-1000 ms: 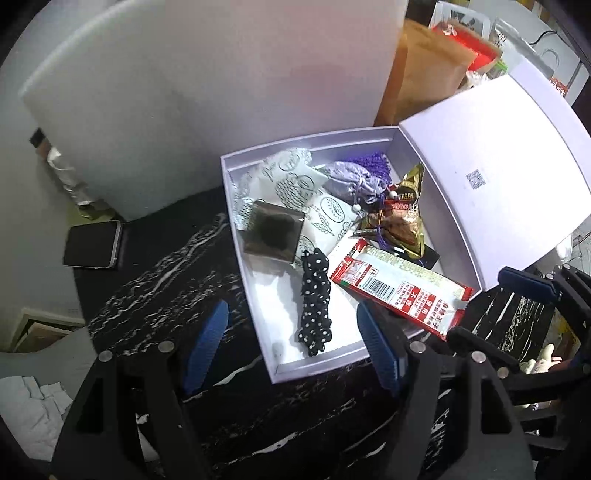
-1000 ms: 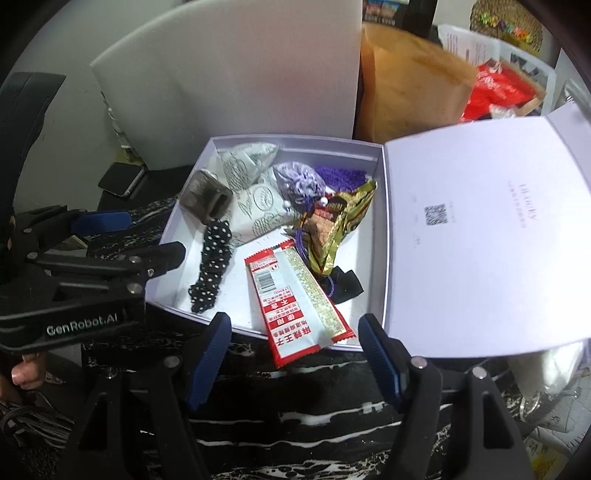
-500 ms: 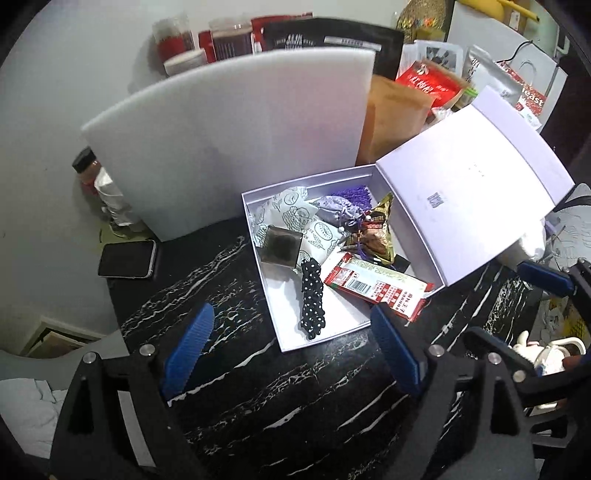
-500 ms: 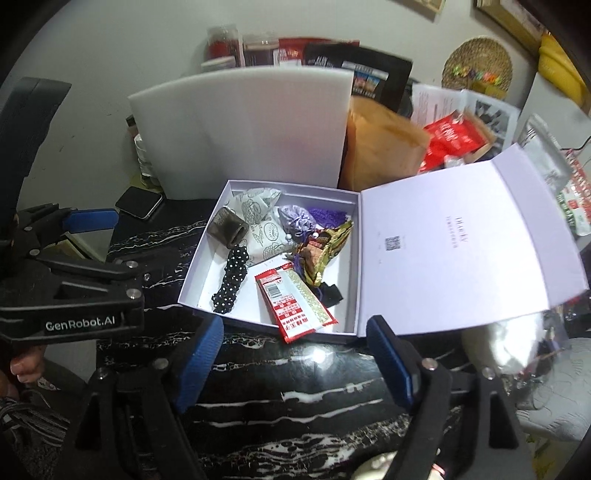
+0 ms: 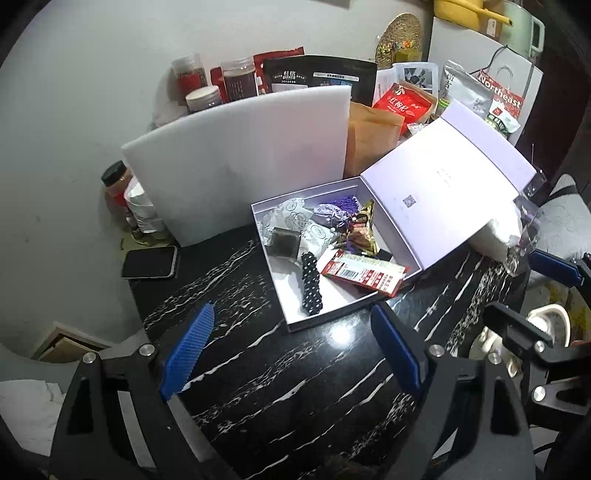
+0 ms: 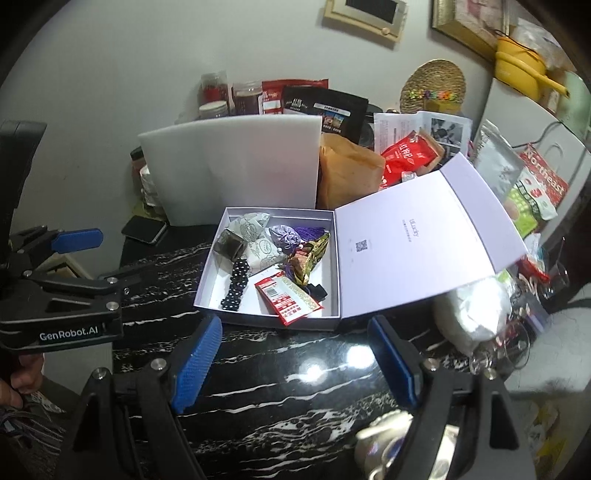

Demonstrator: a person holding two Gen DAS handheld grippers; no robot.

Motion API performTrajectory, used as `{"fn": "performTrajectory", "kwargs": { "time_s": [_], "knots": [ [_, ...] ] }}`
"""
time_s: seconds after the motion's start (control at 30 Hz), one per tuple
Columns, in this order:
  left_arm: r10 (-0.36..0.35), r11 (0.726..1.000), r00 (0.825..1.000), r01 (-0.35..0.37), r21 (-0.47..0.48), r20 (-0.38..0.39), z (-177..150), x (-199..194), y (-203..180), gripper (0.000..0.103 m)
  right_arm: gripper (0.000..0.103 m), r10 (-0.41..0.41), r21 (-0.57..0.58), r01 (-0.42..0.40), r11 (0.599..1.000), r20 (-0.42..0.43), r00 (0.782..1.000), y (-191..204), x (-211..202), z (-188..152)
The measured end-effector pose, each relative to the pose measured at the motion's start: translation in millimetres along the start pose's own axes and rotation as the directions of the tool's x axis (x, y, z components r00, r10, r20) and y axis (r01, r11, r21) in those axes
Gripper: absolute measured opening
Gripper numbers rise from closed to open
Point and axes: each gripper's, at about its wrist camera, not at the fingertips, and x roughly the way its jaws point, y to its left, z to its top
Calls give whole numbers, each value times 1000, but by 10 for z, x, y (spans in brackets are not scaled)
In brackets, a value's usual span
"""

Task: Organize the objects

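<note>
Where lid (image 6: pixel 417 243) overhangs, white bag (image 6: pixel 469 314) half-hidden.

A pale grey wall (image 6: pixel 110 74) backs a black white-veined marble table (image 6: pixel 295 387); two framed pictures (image 6: pixel 364 16) hang high, perhaps beside a white fridge (image 5: pixel 480 66).

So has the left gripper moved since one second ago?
Yes. The left gripper has pulled back and up from the white box: in its view the box now looks smaller and farther, and the jars behind the foam board have appeared.

Both tongs (image 5: pixel 291 349) (image 6: pixel 295 360) agape (empty)
</note>
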Motion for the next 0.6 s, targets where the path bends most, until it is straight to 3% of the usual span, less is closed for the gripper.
{"fn": "performTrajectory", "kwargs": {
  "time_s": [0.6],
  "knots": [
    [-25, 999, 1000, 25, -26, -10, -745, -509, 177, 86, 82, 3, 36, -4, 999, 22, 1000, 224, -447, -577]
  ]
}}
